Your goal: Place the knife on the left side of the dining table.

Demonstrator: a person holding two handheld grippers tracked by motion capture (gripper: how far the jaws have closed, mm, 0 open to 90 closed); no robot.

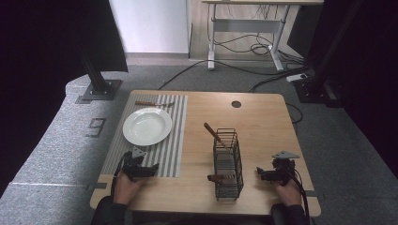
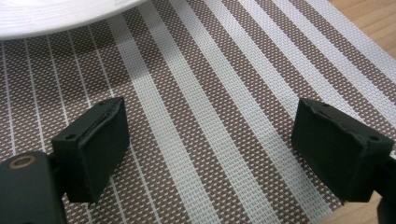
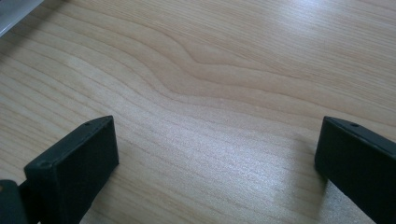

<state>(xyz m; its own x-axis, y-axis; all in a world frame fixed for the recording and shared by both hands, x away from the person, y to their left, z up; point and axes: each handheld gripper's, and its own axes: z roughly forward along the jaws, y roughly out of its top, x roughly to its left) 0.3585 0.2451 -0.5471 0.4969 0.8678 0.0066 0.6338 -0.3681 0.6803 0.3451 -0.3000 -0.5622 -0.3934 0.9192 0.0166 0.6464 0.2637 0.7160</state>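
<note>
My left gripper (image 1: 151,169) rests low over the near end of the striped placemat (image 1: 164,140), jaws wide apart and nothing between them; in the left gripper view (image 2: 210,144) only the brown and white weave shows in the gap. A white plate (image 1: 147,126) sits on the mat beyond it, its rim (image 2: 56,18) at the top of that view. My right gripper (image 1: 261,174) lies near the table's front right, open over bare wood (image 3: 215,154). Between the hands stands a black wire basket (image 1: 228,161) with a wooden-handled utensil (image 1: 214,133) leaning out.
Another wooden-handled utensil (image 1: 152,103) lies across the far end of the placemat. A brown handle (image 1: 220,177) pokes from the basket's near end. A round cable hole (image 1: 236,104) marks the table's far side. Cables and a desk frame (image 1: 246,28) stand beyond.
</note>
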